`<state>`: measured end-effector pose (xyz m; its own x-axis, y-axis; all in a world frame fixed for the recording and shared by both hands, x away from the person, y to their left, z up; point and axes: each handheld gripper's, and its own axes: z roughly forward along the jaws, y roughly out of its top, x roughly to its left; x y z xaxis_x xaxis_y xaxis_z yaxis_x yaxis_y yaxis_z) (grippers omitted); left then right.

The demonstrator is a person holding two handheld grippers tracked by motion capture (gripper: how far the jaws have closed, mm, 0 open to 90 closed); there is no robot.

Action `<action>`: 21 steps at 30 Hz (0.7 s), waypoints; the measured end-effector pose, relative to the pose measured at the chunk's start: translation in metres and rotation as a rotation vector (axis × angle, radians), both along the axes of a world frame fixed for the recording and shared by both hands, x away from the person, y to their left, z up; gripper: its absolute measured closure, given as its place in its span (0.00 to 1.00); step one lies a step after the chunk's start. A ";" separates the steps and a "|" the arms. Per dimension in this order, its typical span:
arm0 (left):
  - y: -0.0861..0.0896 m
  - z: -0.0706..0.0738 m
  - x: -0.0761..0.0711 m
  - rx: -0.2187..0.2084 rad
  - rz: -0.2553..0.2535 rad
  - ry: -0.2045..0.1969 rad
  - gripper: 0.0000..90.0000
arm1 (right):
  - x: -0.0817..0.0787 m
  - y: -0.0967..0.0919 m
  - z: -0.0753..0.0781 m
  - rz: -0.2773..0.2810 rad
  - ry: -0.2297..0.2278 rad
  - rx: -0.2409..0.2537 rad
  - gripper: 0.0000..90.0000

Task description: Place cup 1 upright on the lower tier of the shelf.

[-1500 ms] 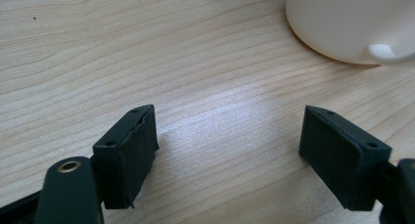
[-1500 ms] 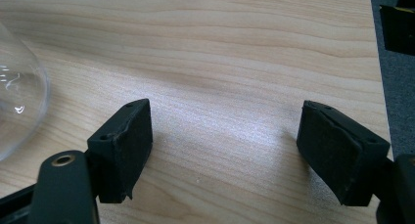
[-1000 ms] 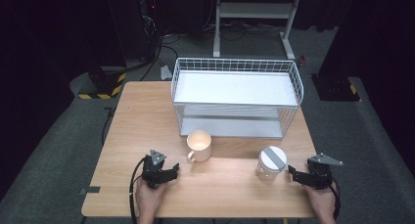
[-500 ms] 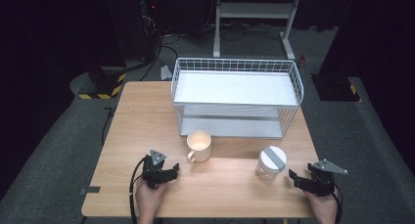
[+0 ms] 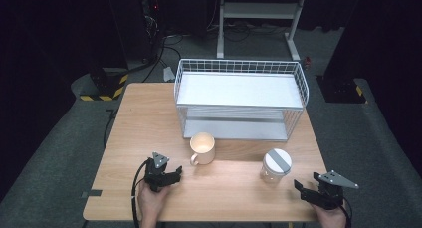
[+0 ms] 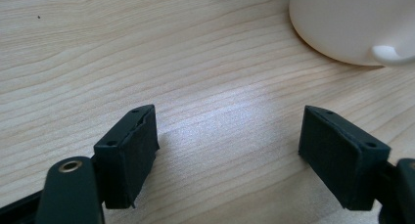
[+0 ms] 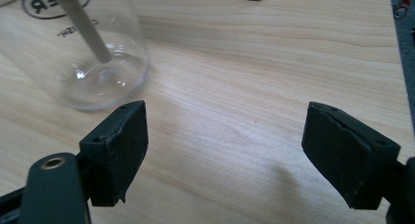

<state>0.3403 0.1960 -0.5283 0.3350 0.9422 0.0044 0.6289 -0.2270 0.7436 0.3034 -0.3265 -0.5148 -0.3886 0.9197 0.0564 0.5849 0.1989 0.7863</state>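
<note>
Black tongs, grey three-cornered top plates, trailing black cables, square pads

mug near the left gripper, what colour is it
Cream, plain with no pattern; the mug shows best in the high view.

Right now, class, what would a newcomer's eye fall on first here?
The white wire rack at the wooden table's far side stands out first. In front of it stand a cream mug and a clear jar with a grey-striped lid. Nearest, the left gripper and right gripper are open and empty.
</note>
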 end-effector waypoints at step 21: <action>0.000 0.000 0.000 0.000 0.001 0.000 0.25 | -0.016 0.027 0.000 0.081 -0.027 0.012 0.16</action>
